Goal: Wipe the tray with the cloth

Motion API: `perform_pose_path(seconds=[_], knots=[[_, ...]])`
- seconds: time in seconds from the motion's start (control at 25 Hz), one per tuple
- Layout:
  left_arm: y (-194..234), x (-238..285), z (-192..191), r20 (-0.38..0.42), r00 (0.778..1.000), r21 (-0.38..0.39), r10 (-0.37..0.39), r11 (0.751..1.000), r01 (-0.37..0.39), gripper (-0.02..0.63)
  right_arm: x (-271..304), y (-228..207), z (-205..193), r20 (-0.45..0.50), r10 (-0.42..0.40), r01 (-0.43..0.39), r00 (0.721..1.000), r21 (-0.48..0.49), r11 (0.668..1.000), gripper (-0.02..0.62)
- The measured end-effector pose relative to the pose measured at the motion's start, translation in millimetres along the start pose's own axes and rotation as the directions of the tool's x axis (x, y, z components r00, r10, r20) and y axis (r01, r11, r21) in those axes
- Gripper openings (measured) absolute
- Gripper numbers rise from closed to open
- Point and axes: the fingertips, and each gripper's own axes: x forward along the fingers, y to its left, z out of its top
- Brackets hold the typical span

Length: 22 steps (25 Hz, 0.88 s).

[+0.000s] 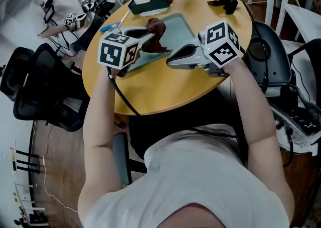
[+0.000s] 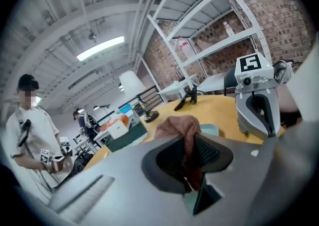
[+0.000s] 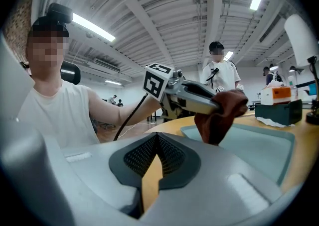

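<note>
Our left gripper (image 2: 192,158) pinches the rust-brown cloth (image 2: 177,126) at the near edge of the pale green plastic tray (image 1: 181,27); our right gripper (image 3: 155,163) is pressed together, empty. We judge the wiping barely begun; most of the tray remains.

head view looks steeply down from above and behind the left gripper (image 1: 152,35) and right gripper (image 1: 170,59); each gripper view sits close behind its own jaws, facing the other gripper; all share cloth (image 1: 156,28) and tray (image 1: 179,25)

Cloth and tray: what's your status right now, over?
Left gripper shut on cloth, held over the tray. Right gripper shut, empty, at tray's near edge. Nothing else on tray.
</note>
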Motion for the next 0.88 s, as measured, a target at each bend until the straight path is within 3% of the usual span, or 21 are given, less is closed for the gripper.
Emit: perform_pose_path(seconds=[0.16, 0.32, 0.4, 0.44, 0.52, 0.56, 0.6, 0.64, 0.68, 0.8, 0.88], knots=[[48, -53, -15, 0.047, 0.977, -0.061, 0.206, 0.977, -0.203, 0.382, 1, 1, 0, -0.001, 0.006, -0.006, 1.0, 0.003, 1.0, 0.002], [98, -94, -43, -0.013, 0.905, -0.009, 0.425, 0.905, -0.425, 0.382, -1, 1, 2, 0.007, 0.0, 0.0, 1.0, 0.004, 1.0, 0.002], [123, -109, -62, -0.062, 0.832, 0.088, 0.551, 0.834, -0.545, 0.382, -1, 1, 4, 0.01, -0.002, 0.002, 1.0, 0.005, 1.0, 0.002], [134, -116, -72, -0.077, 0.777, 0.169, 0.625, 0.776, -0.608, 0.382, -1, 1, 5, 0.011, -0.002, 0.002, 1.0, 0.005, 1.0, 0.002], [150, -129, -89, -0.077, 0.648, 0.355, 0.757, 0.629, -0.692, 0.382, -1, 2, 6, 0.014, -0.002, 0.001, 1.0, 0.007, 1.0, 0.002], [154, -131, -99, -0.082, 0.602, 0.426, 0.794, 0.574, -0.699, 0.382, -1, 2, 6, 0.014, -0.001, 0.001, 1.0, 0.008, 1.0, 0.002], [157, -130, -113, -0.107, 0.578, 0.472, 0.809, 0.553, -0.687, 0.382, -1, 2, 6, 0.015, -0.001, 0.001, 1.0, 0.008, 1.0, 0.002], [159, -126, -130, -0.157, 0.574, 0.495, 0.803, 0.567, -0.658, 0.382, 0, 2, 6, 0.015, -0.001, 0.0, 1.0, 0.009, 1.0, 0.002], [159, -120, -149, -0.228, 0.584, 0.495, 0.779, 0.61, -0.619, 0.383, 0, 1, 6, 0.015, -0.001, 0.001, 1.0, 0.009, 1.0, 0.002], [150, -99, -200, -0.44, 0.651, 0.364, 0.618, 0.786, -0.5, 0.382, 0, 0, 7, 0.015, -0.002, 0.002, 1.0, 0.005, 1.0, 0.002], [144, -90, -220, -0.525, 0.672, 0.294, 0.522, 0.852, -0.433, 0.383, 0, -3, 9, 0.016, 0.002, -0.002, 1.0, -0.006, 1.0, 0.002]])
